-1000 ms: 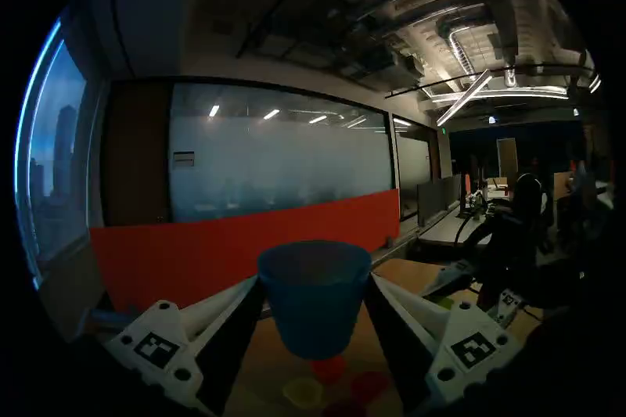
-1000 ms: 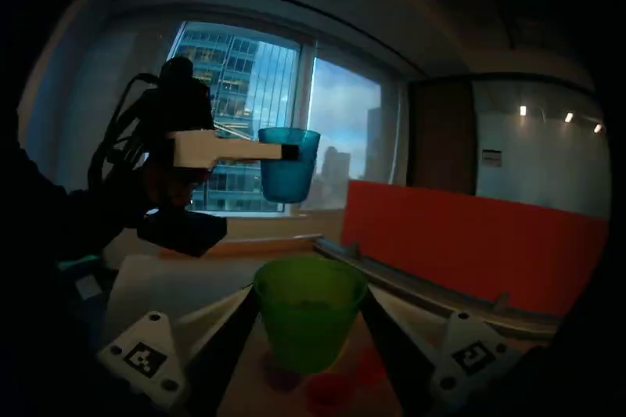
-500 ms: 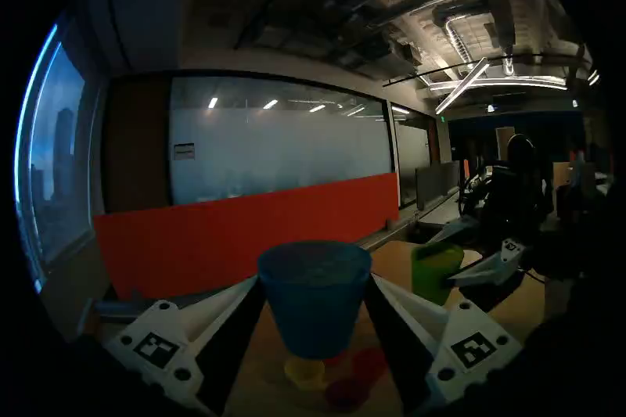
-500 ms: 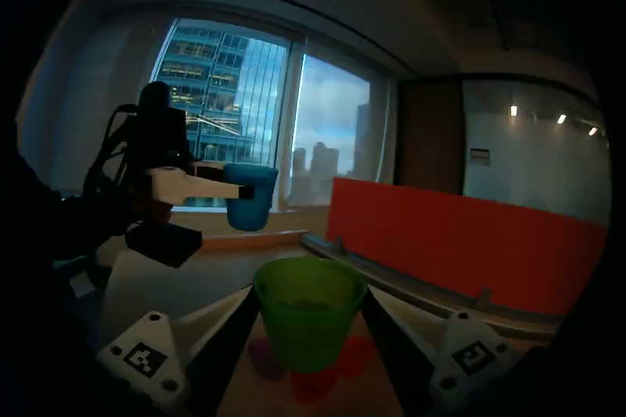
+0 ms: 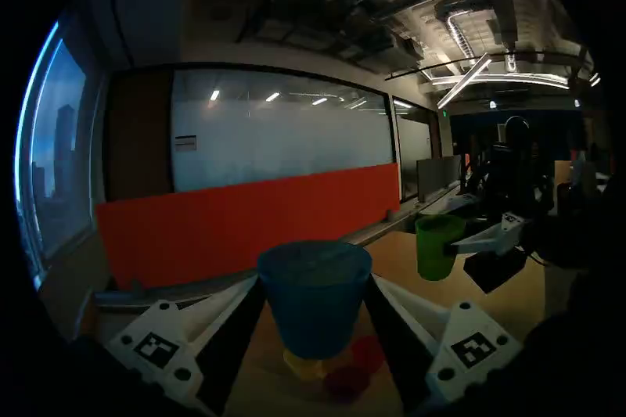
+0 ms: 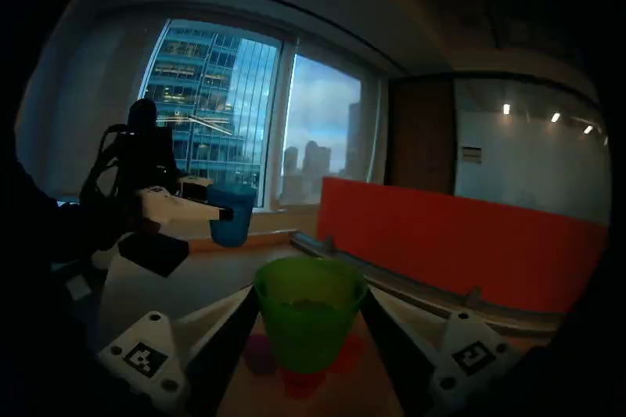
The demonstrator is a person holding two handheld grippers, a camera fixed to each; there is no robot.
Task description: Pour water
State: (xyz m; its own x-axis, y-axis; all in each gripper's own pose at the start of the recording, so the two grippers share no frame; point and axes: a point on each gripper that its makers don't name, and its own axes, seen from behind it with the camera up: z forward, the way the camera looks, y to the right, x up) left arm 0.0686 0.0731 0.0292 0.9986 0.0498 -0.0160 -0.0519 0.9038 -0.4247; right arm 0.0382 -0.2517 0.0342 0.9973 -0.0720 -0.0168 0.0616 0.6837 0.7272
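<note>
Blue cup (image 5: pixel 314 300), green cup (image 6: pixel 310 323) — wooden table (image 5: pixel 395 257), red partition (image 5: pixel 235 221).

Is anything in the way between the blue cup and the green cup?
Nothing visible does. Open air lies between the blue cup and the green cup; both are held upright.

Coloured discs (image 5: pixel 366 352) lie on a wooden table (image 5: pixel 520 309) near an orange partition (image 5: pixel 235 221)

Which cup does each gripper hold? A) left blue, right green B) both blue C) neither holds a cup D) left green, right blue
A: the left gripper is shut on the blue cup, and the right gripper on the green cup.
</note>
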